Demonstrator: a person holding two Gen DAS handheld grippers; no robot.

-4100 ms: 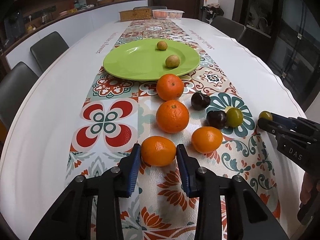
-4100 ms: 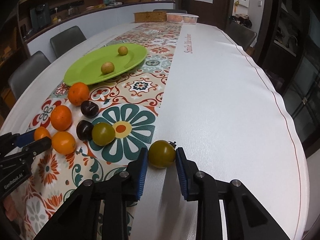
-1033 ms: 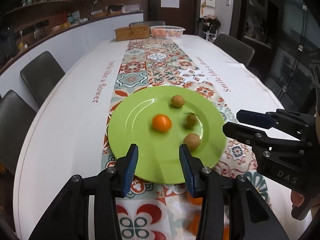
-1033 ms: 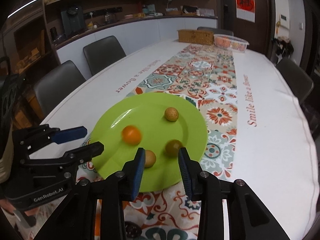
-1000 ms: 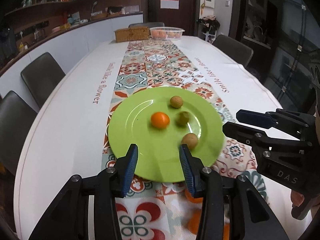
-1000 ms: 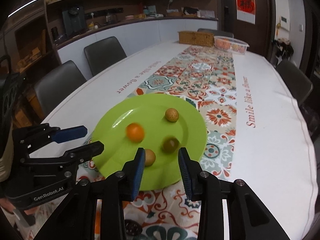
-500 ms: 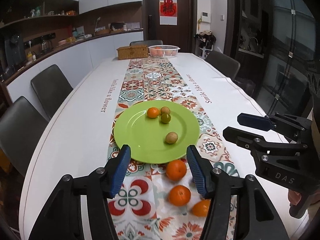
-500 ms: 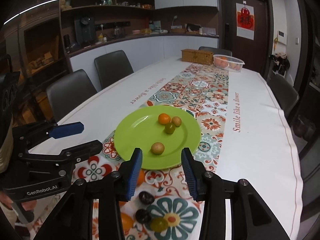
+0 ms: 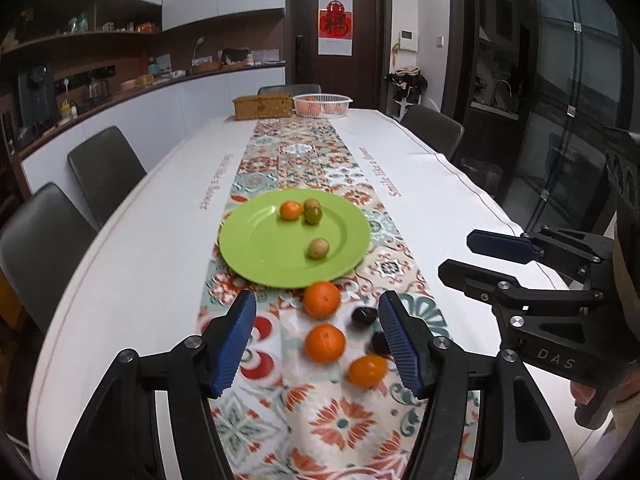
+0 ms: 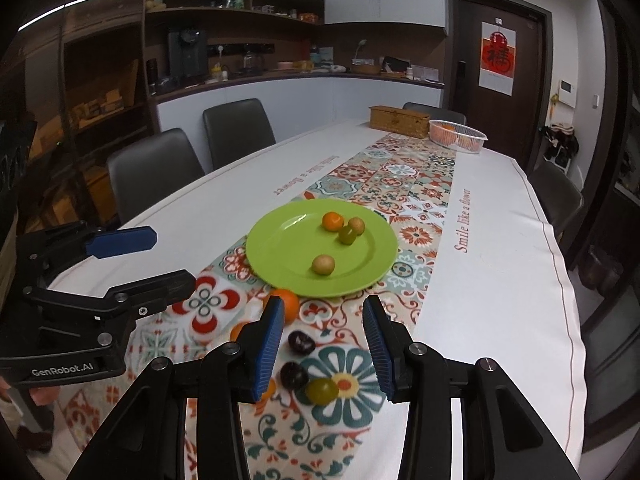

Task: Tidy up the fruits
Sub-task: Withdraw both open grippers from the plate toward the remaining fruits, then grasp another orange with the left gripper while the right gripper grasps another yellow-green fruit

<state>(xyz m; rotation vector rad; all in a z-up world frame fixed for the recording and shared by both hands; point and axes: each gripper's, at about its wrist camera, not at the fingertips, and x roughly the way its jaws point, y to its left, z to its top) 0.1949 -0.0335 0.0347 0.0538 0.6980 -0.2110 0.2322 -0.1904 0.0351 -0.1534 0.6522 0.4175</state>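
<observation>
A green plate [image 9: 256, 252] [image 10: 280, 256] on the patterned runner holds a small orange [image 9: 291, 210], a green fruit [image 9: 313, 215] and two tan fruits [image 9: 319, 248]. In front of it lie three oranges [image 9: 321, 299], two dark plums [image 9: 363, 316] and, in the right wrist view, a green fruit [image 10: 321, 390]. My left gripper [image 9: 316, 340] is open and empty, raised above the loose oranges. My right gripper [image 10: 324, 346] is open and empty, raised above the plums; it also shows in the left wrist view [image 9: 472, 256].
A woven box [image 9: 263, 106] and a white basket of fruit [image 9: 321, 105] stand at the table's far end. Grey chairs [image 9: 105, 168] line both sides. The white tablecloth [image 9: 152, 264] flanks the runner.
Both grippers have pulled back and risen from the plate, and their jaws have opened wider. The orange and green fruit on the plate have rolled to rest near the far tan fruit.
</observation>
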